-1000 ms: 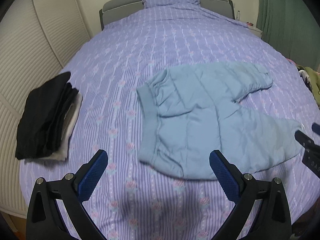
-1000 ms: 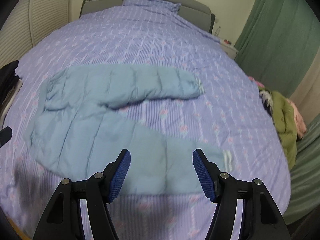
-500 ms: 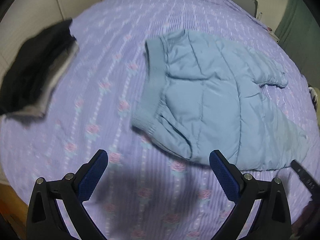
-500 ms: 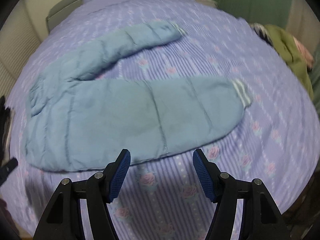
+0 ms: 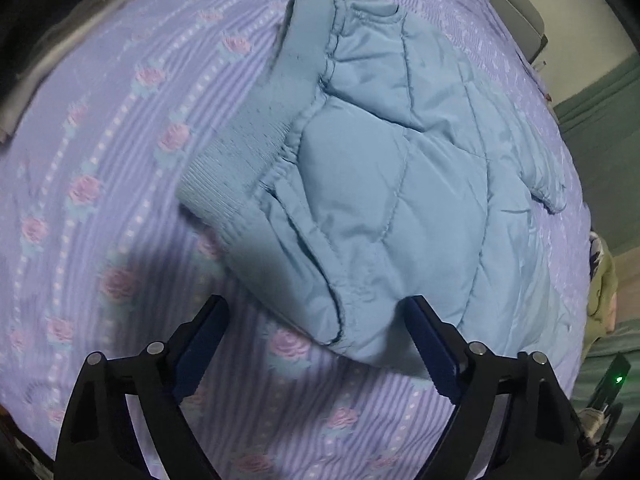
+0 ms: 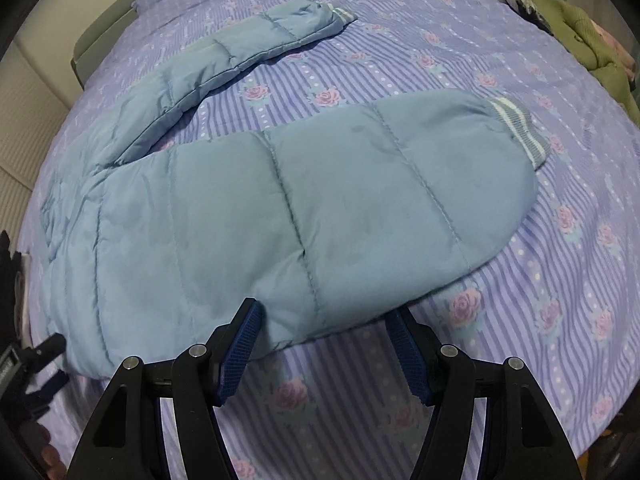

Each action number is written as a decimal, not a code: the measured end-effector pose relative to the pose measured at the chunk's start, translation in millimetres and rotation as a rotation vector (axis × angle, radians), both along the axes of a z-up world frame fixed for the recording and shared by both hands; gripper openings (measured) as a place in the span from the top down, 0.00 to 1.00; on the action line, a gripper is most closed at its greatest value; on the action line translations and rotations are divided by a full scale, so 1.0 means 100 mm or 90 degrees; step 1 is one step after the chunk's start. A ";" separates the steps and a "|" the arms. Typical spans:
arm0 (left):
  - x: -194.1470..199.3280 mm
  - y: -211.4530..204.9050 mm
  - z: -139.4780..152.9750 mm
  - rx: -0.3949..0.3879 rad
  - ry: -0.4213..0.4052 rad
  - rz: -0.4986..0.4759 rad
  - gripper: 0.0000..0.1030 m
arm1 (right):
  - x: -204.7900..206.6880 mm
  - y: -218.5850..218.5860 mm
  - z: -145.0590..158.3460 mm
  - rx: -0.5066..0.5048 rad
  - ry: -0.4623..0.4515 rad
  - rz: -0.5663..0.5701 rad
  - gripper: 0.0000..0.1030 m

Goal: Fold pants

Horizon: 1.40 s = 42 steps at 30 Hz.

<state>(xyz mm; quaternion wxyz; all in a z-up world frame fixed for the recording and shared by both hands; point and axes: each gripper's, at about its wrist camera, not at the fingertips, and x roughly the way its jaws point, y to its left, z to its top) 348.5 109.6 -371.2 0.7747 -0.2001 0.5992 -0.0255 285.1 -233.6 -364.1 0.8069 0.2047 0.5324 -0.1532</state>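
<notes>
Left gripper [image 5: 316,322]: jaws spread wide, nothing between them gripped — the near hip corner of the pants [image 5: 384,200] bulges into the gap, and the right pad looks to meet the fabric edge, though contact is hard to tell.
Right gripper [image 6: 324,332]: jaws wide apart, holding nothing; the lower edge of the nearer leg [image 6: 320,216] lies just ahead of the pads and between them.
Pants: light-blue, quilted, spread flat on the bedspread [image 6: 540,280] — ribbed waistband [image 5: 256,136] at the left, legs apart, striped cuff [image 6: 516,128] at the right.
Pose: both grippers low over the bed's near edge, angled down at the garment.
Surroundings: dark folded clothes [image 5: 60,28] far left; green garment [image 6: 580,36] far right.
</notes>
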 end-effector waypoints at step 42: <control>2.13 -0.28 0.82 0.076 -0.066 0.033 0.86 | 2.75 0.02 1.09 -0.170 -0.070 0.177 0.88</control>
